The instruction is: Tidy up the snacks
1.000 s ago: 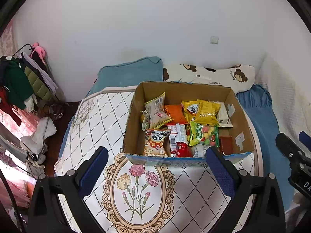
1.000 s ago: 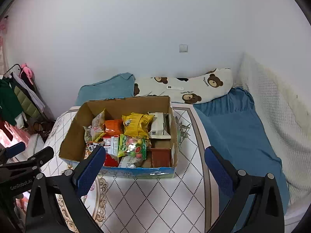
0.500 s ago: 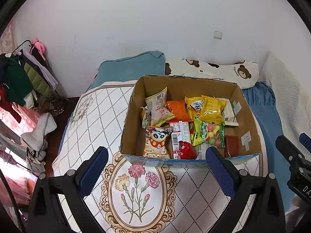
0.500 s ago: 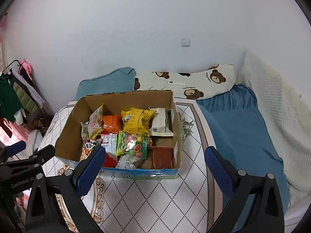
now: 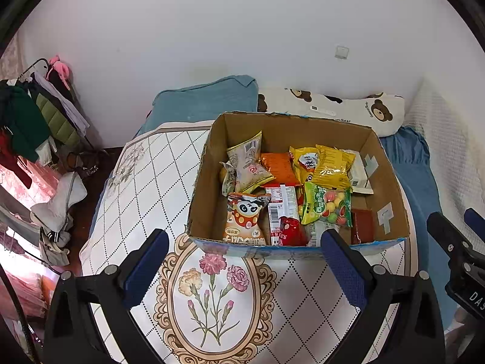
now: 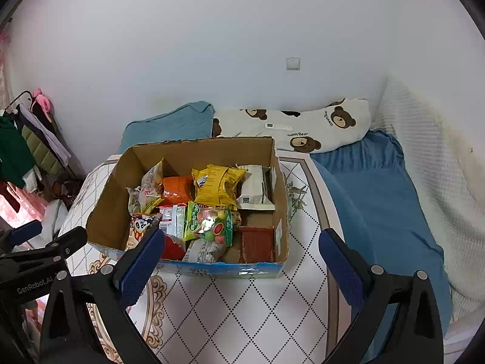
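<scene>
An open cardboard box (image 5: 206, 194) (image 6: 106, 212) stands on a patterned table and holds several snack packs: a panda pack (image 5: 245, 218), an orange pack (image 5: 280, 168), a yellow pack (image 5: 333, 166) (image 6: 221, 185), a green candy bag (image 5: 326, 203) (image 6: 209, 223) and a brown pack (image 5: 362, 224) (image 6: 257, 242). My left gripper (image 5: 242, 261) is open and empty, just in front of the box. My right gripper (image 6: 239, 261) is open and empty, at the box's front right.
The table (image 5: 151, 182) has a floral oval print and sits on a blue bed (image 6: 379, 197). A bear-print pillow (image 6: 303, 127) and a teal pillow (image 5: 206, 103) lie behind the box. A clothes rack (image 5: 36, 115) stands at the left.
Both grippers have moved closer to the box, which now looms larger in both views. Both stay open and empty.
</scene>
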{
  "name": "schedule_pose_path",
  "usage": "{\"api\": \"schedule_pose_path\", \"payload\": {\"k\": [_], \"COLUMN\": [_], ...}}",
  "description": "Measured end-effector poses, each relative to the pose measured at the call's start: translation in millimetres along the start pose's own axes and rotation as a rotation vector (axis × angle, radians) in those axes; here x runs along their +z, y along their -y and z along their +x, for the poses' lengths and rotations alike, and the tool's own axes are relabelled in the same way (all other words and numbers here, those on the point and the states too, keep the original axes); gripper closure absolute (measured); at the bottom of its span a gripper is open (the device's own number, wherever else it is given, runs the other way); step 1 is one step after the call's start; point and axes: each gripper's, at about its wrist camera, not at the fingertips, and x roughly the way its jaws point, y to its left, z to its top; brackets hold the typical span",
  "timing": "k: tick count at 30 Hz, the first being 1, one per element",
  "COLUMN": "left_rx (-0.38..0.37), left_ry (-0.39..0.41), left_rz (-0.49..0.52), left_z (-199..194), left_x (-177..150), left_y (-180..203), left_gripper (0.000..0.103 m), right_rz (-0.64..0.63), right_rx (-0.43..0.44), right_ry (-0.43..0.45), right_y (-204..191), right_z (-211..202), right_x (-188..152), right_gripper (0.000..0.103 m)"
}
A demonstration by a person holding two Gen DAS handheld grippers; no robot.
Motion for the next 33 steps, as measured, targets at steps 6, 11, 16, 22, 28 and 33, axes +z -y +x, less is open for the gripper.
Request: {"api": "schedule_pose_path", "payload": {"k": [6, 11, 16, 22, 28, 33], "left_rx": [-0.005, -0.007, -0.006, -0.008, -0.011, -0.012], "left_ry": [-0.002, -0.01, -0.008, 0.001, 0.003, 0.001], "left_rz": [0.007, 0.012, 0.015, 0.014, 0.018, 0.023], "left_z": [-1.8, -0.8, -1.9, -5.5, -7.4, -8.9], "left_x": [-2.9, -5.0, -5.9, -5.8, -4.9, -5.1], "left_y": [2.6, 4.1, 4.9, 5.0, 5.1, 5.5], "left_gripper": [0.001, 0.0, 0.001, 0.001, 0.001, 0.001], "right_rz": [-0.002, 0.002, 0.001, -0.001, -0.002, -0.004], "right_rx": [-0.005, -0.003, -0.004, -0.006, -0.005, -0.003], "right_ry": [-0.005, -0.015, -0.013, -0.002, -0.005, -0.01], "right_y": [-0.2, 0.6, 1.2, 0.8, 1.0, 1.1], "right_z": [0.3, 1.9, 0.3, -3.0, -4.4, -5.9], "right_x": [-3.3, -6.8, -7.4, -6.7, -6.0, -5.5], "right_gripper": [0.0, 0.0, 0.0, 0.0, 0.0, 0.0]}}
